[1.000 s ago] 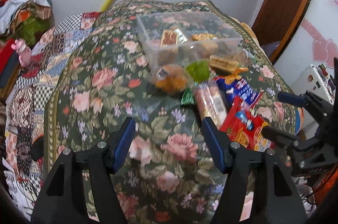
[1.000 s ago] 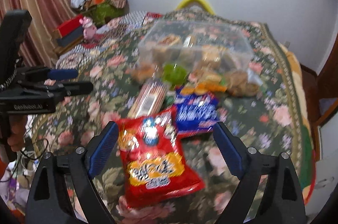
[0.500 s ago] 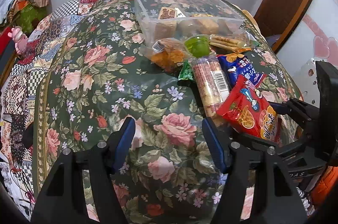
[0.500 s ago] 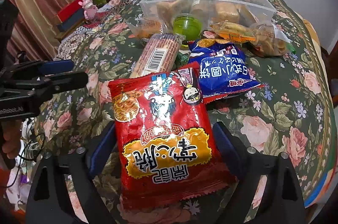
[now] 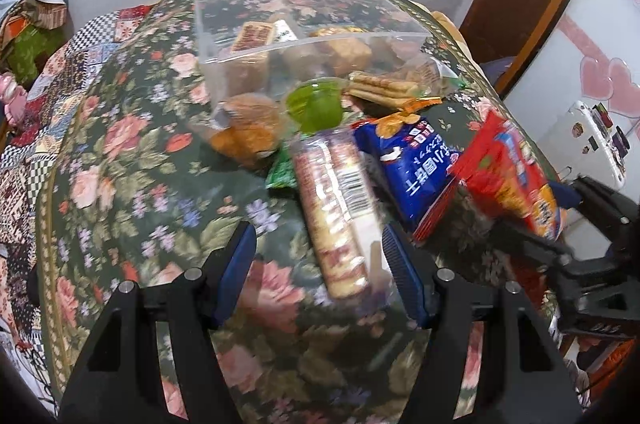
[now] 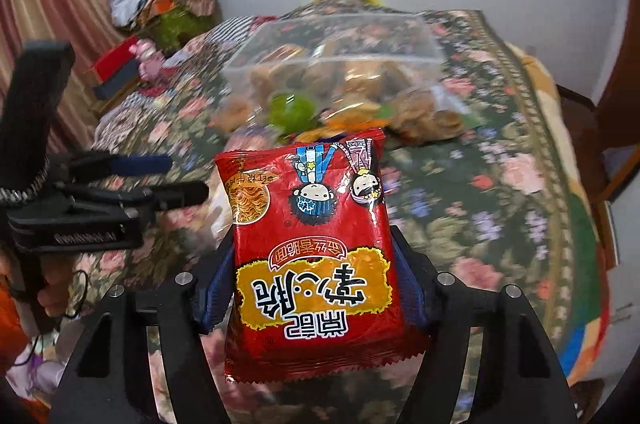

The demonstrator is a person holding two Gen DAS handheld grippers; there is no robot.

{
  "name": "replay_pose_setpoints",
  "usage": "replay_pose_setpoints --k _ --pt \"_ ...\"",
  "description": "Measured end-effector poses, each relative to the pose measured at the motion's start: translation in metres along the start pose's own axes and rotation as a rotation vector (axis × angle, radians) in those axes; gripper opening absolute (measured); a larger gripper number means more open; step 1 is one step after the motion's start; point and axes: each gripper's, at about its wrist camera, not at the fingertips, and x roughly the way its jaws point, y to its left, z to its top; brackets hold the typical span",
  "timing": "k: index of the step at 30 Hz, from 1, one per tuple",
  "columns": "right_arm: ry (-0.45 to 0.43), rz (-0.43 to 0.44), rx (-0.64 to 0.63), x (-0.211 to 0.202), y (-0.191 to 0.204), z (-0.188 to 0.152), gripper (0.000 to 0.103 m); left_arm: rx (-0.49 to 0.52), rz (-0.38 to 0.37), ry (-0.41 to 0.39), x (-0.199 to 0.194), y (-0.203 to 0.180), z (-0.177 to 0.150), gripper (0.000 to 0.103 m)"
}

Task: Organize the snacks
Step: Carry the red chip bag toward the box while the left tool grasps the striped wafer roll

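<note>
Several snacks already sit inside the clear tub [image 5: 304,36], well ahead of your fingers, so part of the sorting looks done, but most of the loose packets are still on the floral cloth [image 5: 132,160].

Your right gripper [image 6: 312,280] has just been closing, and its two pads now press the sides of the red noodle packet [image 6: 308,244], which stands lifted between them with its top edge toward the tub. I judge this packet as picked and on its way, not yet placed.

Your left gripper [image 5: 316,272] stands partly open and grips nothing. The long biscuit roll [image 5: 336,212] lies with its near end between the fingertips, closer to the right-hand pad; the blur leaves me unable to tell whether that pad touches it.

Just beyond the roll lie the blue packet [image 5: 412,164], a small green sachet [image 5: 282,172], a green jelly cup [image 5: 316,104], a wrapped bun [image 5: 248,128] and a cracker pack [image 5: 384,86], all in front of the tub's near wall. By my reading, these remain to be put in after the red one.
</note>
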Motion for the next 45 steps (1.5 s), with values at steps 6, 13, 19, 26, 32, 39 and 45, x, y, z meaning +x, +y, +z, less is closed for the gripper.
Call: replay_pose_setpoints --k 6,13,19,26,32,39,45 --pt "-0.013 -0.029 0.038 -0.001 -0.015 0.006 0.065 0.036 0.031 0.019 0.026 -0.018 0.005 0.065" --pt "-0.013 -0.032 0.058 0.001 -0.022 0.005 0.065 0.025 0.052 0.025 0.045 -0.017 0.005 0.049" --pt "-0.022 -0.029 0.057 0.001 -0.022 0.008 0.065 0.031 0.059 -0.002 0.039 -0.017 0.004 0.046" --pt "-0.05 -0.028 0.062 0.0 -0.023 0.02 0.065 0.029 0.046 -0.057 0.014 -0.013 0.011 0.044" --pt "-0.082 -0.028 0.052 -0.001 -0.022 0.034 0.065 0.019 0.02 -0.111 -0.005 -0.012 0.027 0.044" --pt "-0.13 -0.026 0.044 -0.001 -0.021 0.054 0.065 0.032 0.015 -0.197 -0.028 -0.013 0.051 0.044" --pt "-0.174 -0.022 0.032 -0.001 -0.021 0.076 0.065 0.021 0.015 -0.254 -0.042 -0.007 0.077 0.044"
